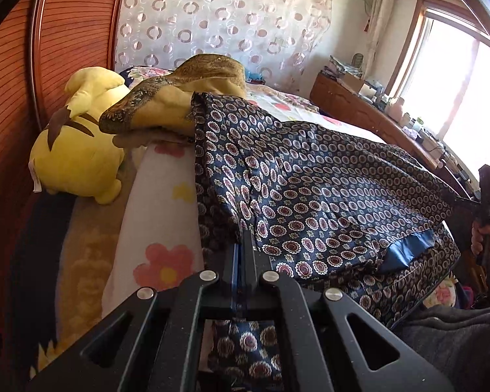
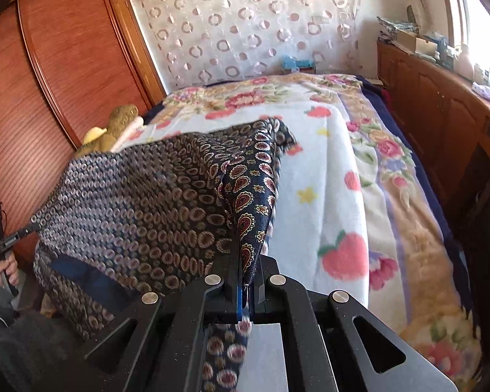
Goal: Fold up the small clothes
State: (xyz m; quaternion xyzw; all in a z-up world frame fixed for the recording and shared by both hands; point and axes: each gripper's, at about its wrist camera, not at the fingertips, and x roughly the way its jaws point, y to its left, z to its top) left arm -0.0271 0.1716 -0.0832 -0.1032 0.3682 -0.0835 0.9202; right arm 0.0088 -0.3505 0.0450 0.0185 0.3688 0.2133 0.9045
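Navy silky cloth (image 1: 310, 196), printed with small red and cream medallions, hangs stretched in the air above the bed (image 2: 343, 170), held up at two edges. The left gripper (image 1: 241, 261) has its fingers pressed together on one edge, with a strip of the fabric pinched between them and trailing down under the tool. The right gripper (image 2: 245, 281) is clamped the same way on the opposite edge, the cloth rising from its fingers in a peak and a loose end hanging below. A plain blue band (image 1: 405, 251) shows along the lower fold, perhaps a hem or waistband, though the view is too distorted to be sure. Under the cloth lies a white blanket (image 2: 326, 196) with strawberries and flowers. A yellow plush toy (image 1: 78, 140) and a brownish one (image 1: 179, 98) sit by the wooden wardrobe (image 1: 16, 98) at the bed's left side. A wooden cabinet (image 2: 434, 111) runs along below the window.
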